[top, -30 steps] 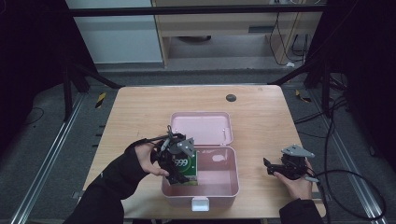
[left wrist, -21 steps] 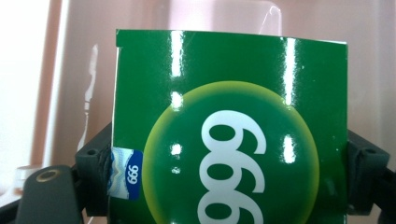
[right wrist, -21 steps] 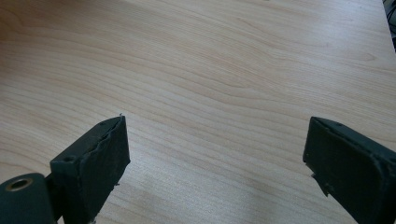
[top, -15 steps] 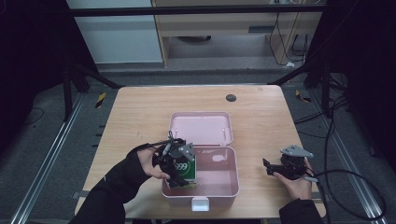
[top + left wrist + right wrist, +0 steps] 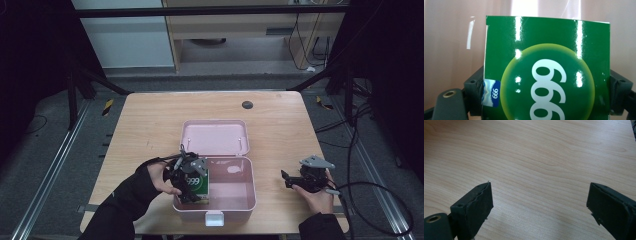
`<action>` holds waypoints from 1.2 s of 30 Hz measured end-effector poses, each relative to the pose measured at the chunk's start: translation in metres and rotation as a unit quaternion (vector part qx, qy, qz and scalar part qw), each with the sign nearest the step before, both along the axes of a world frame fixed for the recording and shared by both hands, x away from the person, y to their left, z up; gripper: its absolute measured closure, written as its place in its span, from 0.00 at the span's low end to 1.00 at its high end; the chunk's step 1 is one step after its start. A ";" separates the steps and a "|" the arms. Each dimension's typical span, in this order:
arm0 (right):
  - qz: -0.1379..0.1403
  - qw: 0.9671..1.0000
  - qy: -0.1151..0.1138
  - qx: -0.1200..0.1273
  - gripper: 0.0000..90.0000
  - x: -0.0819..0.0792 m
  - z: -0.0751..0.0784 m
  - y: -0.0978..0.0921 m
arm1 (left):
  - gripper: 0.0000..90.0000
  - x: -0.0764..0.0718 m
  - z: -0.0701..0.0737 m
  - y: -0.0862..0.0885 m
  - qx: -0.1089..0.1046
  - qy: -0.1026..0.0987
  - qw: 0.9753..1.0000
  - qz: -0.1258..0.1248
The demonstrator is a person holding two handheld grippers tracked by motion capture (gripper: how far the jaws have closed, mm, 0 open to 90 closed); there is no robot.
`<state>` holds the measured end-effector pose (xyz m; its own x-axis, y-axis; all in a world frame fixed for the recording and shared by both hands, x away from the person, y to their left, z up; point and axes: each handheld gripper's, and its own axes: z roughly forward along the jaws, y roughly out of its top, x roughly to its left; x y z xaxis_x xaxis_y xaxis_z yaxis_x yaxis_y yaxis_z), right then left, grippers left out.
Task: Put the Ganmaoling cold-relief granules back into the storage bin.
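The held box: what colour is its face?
Green box with white 999 in a yellow-green circle; clearest in the left gripper view.

Green "999" box (image 5: 549, 75), clamped between black claw (image 5: 546, 100) jaws, pink backdrop

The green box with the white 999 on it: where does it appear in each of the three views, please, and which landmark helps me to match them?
High view: the green box is at the lower centre, held by the left gripper at the left end of the open pink case.
Left gripper view: it covers the centre, clamped between both jaws.
Right gripper view: not in it; open jaws over the wooden table.
Shared landmark: the pink case, seen behind the box.
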<state>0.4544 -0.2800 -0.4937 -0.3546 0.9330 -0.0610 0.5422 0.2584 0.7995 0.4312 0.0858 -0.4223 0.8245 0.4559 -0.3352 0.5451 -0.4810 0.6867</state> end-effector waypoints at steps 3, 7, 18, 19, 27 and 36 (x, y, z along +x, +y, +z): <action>-0.001 1.000 0.000 0.000 0.07 0.000 0.000 0.000 | 0.16 0.004 0.001 0.006 0.041 -0.018 0.998 -0.047; -0.001 1.000 0.000 -0.001 0.06 0.000 0.000 0.000 | 0.15 0.005 0.000 0.006 0.040 -0.016 0.998 -0.047; -0.002 1.000 0.001 -0.001 0.05 0.000 0.000 0.000 | 0.14 0.005 0.000 0.007 0.039 -0.020 0.998 -0.043; -0.003 1.000 0.001 -0.002 0.05 0.000 0.000 0.000 | 0.14 0.005 0.000 0.007 0.040 -0.021 0.998 -0.045; -0.006 1.000 0.002 -0.002 0.04 0.000 0.000 0.000 | 0.12 0.009 0.015 0.012 0.037 -0.039 0.997 -0.061; -0.006 1.000 0.001 -0.002 0.04 0.000 0.001 0.000 | 0.17 0.005 0.045 0.024 0.028 -0.082 0.993 -0.079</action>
